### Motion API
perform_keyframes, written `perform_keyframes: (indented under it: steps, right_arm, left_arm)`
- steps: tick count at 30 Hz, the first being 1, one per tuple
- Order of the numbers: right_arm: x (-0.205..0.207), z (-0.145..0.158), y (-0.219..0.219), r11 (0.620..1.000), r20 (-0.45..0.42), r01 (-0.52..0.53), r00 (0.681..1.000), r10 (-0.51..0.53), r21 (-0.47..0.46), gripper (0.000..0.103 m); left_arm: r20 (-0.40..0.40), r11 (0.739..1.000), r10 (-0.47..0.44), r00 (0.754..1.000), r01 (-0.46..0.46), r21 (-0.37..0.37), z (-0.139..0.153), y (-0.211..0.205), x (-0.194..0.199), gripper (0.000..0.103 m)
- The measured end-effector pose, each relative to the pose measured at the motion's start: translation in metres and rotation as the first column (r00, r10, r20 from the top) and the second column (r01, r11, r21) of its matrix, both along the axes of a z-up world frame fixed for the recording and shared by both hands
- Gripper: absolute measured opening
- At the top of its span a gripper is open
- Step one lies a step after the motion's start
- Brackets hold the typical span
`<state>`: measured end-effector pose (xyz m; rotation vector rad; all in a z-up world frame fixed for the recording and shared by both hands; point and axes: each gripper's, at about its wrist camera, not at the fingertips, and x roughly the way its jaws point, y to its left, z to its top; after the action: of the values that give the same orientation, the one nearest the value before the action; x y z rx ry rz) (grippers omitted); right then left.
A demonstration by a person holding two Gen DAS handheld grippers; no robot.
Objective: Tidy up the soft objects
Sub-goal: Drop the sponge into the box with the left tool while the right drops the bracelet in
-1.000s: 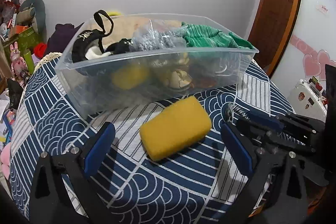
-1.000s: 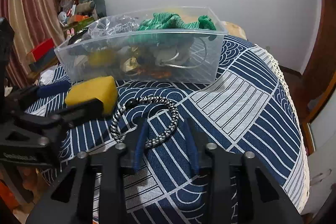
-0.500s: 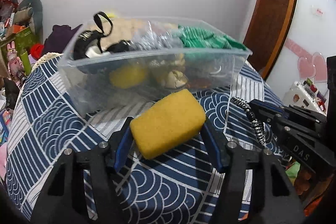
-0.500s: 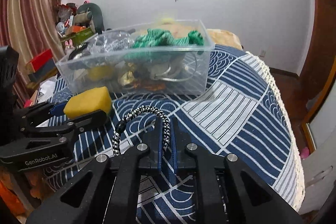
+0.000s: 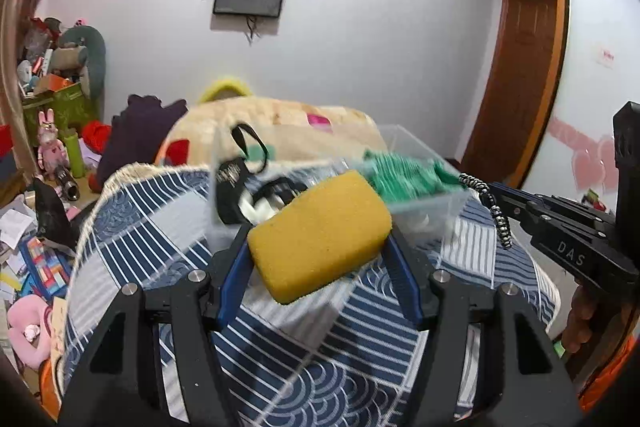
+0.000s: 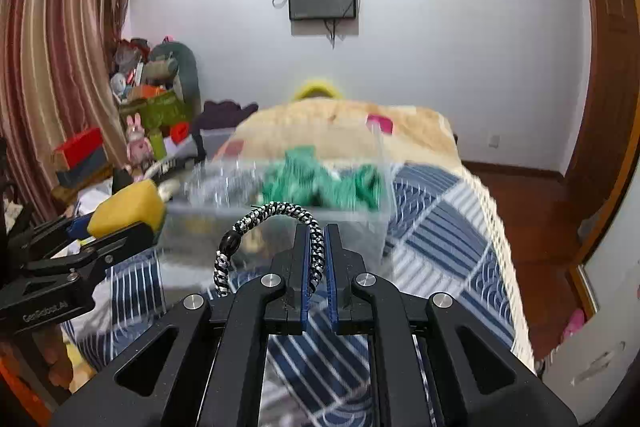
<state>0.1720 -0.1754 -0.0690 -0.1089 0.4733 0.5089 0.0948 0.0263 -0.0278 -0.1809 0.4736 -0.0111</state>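
Left wrist view: left gripper [image 5: 320, 247] raised above the blue patterned cloth [image 5: 340, 347], clamped on a yellow sponge [image 5: 320, 235], porous and rounded, tilted, in front of the clear bin [image 5: 416, 199]. "DAS" readable on the right gripper [image 5: 496, 193] alongside.

Right wrist view: right gripper [image 6: 318, 247] pinched on a black-and-white braided cord [image 6: 276, 215], looped, with a black bead, before the blurred bin [image 6: 280, 223] holding green cloth [image 6: 320, 183]. "GenRobot.AI" faintly printed on the left gripper [image 6: 120, 223].

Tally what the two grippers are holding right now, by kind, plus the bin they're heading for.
Sponge, yellow, in the left gripper: 1
Cord, black-and-white braided, in the right gripper: 1
Bin, clear plastic, already holding green cloth and other items: 1
Total: 3
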Motion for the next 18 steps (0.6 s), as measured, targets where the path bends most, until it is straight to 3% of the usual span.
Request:
perform_keyframes:
  steps: [9, 18]
  right_arm:
    - [0.017, 0.019, 0.032, 1.000, 0.062, -0.001, 0.998, 0.001, 0.001, 0.007]
    - [0.049, 0.005, 0.067, 0.998, 0.023, 0.009, 1.000, -0.008, -0.061, 0.006]
  left_arm:
    - [-0.014, 0.999, 0.033, 0.999, -0.033, -0.042, 0.007, 0.024, 0.031, 0.062]
    - [-0.055, 0.999, 0.053, 0.997, -0.054, -0.009, -0.001, 0.028, 0.066, 0.062]
